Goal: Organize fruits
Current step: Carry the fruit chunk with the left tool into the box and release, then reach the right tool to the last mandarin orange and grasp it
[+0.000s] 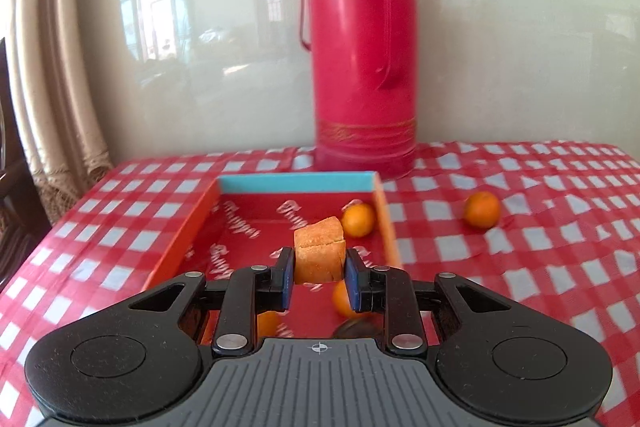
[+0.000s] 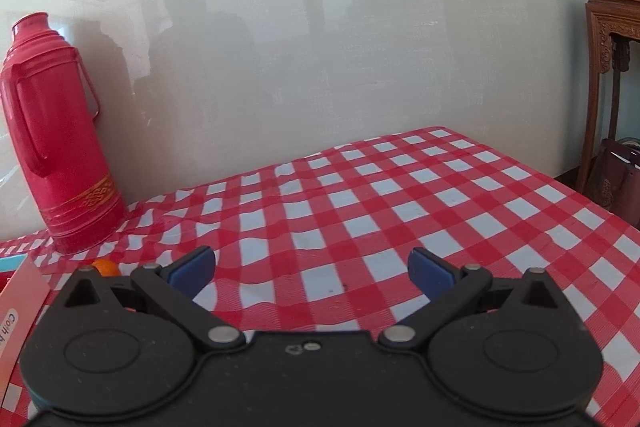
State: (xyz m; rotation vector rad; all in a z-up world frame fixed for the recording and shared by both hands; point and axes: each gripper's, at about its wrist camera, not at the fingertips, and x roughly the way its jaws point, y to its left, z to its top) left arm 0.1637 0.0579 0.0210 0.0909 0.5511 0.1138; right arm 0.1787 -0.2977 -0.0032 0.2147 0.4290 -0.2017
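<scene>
My left gripper point(image 1: 319, 273) is shut on a tan block of bread point(image 1: 319, 251) and holds it above the red box point(image 1: 298, 182) with orange sides and a blue far wall. In the box lie an orange point(image 1: 358, 219) at the far right, another orange point(image 1: 342, 299) below the bread, a third orange point(image 1: 268, 323) partly hidden by my fingers, and a dark round fruit point(image 1: 354, 329). One orange point(image 1: 482, 209) lies on the cloth right of the box; it also shows in the right wrist view point(image 2: 105, 267). My right gripper point(image 2: 311, 269) is open and empty above the tablecloth.
A tall red thermos point(image 1: 358, 43) stands behind the box against the wall, also in the right wrist view point(image 2: 56, 135). The red-and-white checked tablecloth point(image 2: 360, 211) covers the table. A curtain point(image 1: 48, 67) hangs at the left; a carved wooden stand point(image 2: 612, 75) is at the right.
</scene>
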